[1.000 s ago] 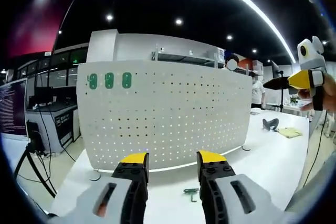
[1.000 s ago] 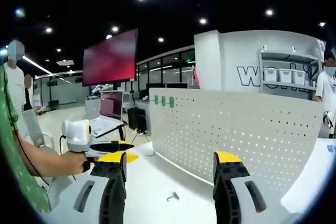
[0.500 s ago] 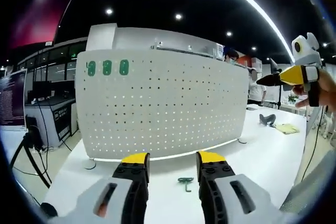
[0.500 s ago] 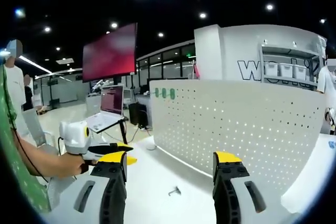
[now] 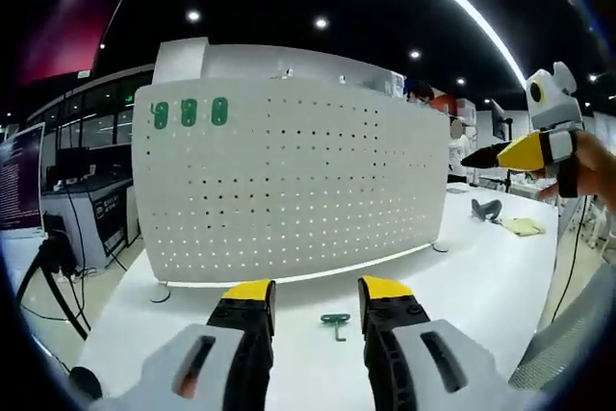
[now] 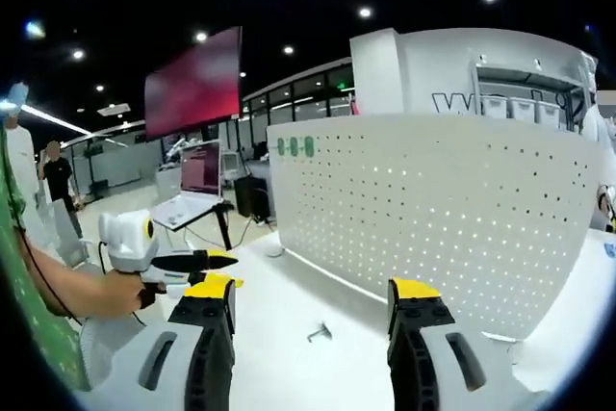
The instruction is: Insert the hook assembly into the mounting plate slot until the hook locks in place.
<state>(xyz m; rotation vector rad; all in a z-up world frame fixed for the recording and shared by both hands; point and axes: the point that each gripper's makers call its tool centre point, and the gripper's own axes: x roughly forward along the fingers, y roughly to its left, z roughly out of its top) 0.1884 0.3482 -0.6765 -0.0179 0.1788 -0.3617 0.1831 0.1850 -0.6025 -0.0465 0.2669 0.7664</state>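
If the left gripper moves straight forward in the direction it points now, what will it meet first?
Probably the green hook on the white table, which lies just ahead between the open jaws of the left gripper. If the path runs above it, the white pegboard comes next. Depth is hard to judge here.

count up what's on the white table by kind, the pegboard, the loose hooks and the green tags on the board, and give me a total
Pegboard: 1
Loose hook: 1
Green tags: 3
Total: 5
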